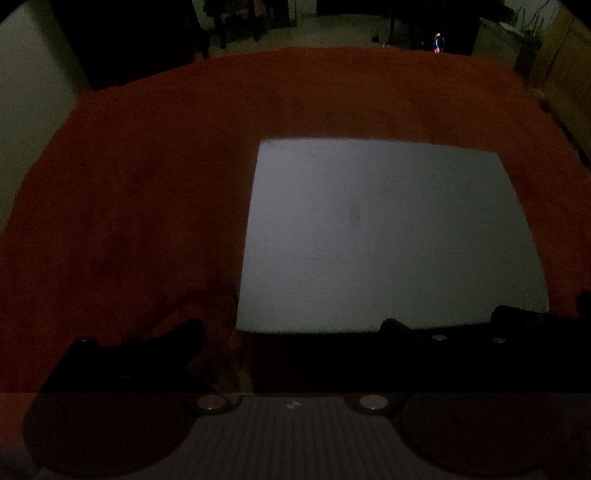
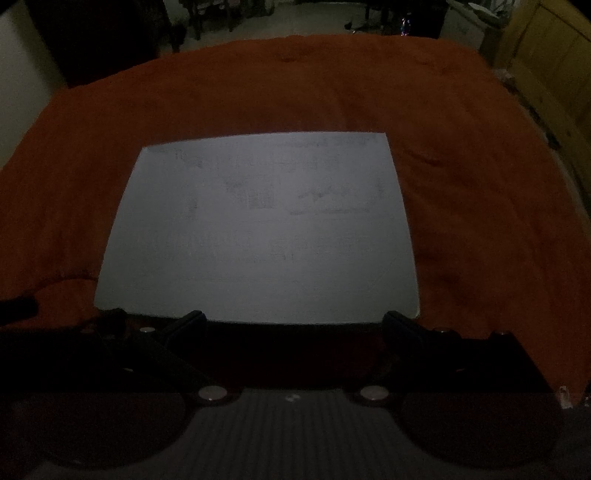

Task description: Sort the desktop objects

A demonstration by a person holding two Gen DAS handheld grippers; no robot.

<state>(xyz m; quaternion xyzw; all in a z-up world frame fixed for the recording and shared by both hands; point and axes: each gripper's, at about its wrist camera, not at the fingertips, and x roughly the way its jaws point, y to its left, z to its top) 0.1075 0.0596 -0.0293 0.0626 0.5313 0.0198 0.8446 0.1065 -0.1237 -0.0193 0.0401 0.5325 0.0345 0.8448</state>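
A white sheet of paper (image 1: 391, 236) lies flat on the red-orange cloth (image 1: 147, 184). It also shows in the right wrist view (image 2: 258, 236), with faint print on it. My left gripper (image 1: 293, 328) is open and empty, its fingers wide apart at the sheet's near left corner. My right gripper (image 2: 293, 321) is open and empty, both fingertips at the sheet's near edge. The scene is very dark.
The red-orange cloth (image 2: 480, 184) covers the whole surface. A wooden cabinet (image 2: 554, 74) stands at the far right. Dark furniture legs (image 1: 236, 29) stand beyond the far edge. A pale wall (image 1: 29, 92) is at the left.
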